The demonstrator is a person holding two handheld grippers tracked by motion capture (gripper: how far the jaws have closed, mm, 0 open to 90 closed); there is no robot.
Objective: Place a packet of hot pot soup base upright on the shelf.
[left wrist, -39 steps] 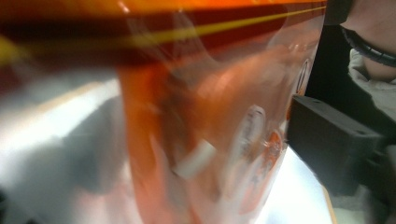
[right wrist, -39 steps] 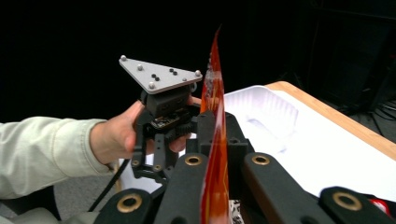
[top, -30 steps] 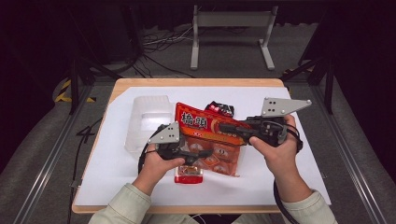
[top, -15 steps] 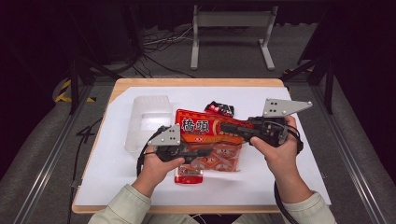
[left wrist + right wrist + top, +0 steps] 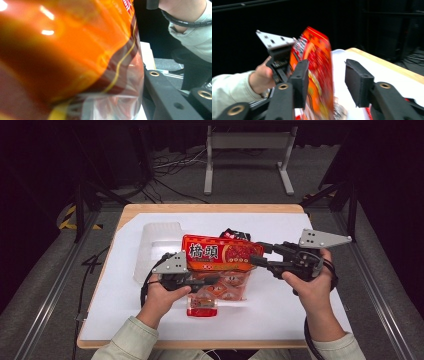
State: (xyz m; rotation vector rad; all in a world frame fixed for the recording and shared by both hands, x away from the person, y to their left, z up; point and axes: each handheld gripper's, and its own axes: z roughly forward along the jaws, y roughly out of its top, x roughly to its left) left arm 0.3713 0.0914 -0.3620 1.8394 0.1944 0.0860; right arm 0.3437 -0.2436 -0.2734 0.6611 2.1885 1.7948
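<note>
Orange snack bag lifted at table centre. Left gripper at its 7 o'clock, grip state unclear. Right gripper jaws wide around its 3 o'clock edge. Risk: bag slips, dropping onto packets underneath.

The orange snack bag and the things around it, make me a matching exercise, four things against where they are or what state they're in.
Things:
1. orange snack bag
2. clear plastic container
3. right gripper
4. small red packet

Places or states:
A. jaws apart, with the bag's edge between them
B. flat on the white sheet near the front, between the hands
C. raised between the two grippers
D. on the white sheet at the left, behind the left hand

Pairs: 1-C, 2-D, 3-A, 4-B
</note>
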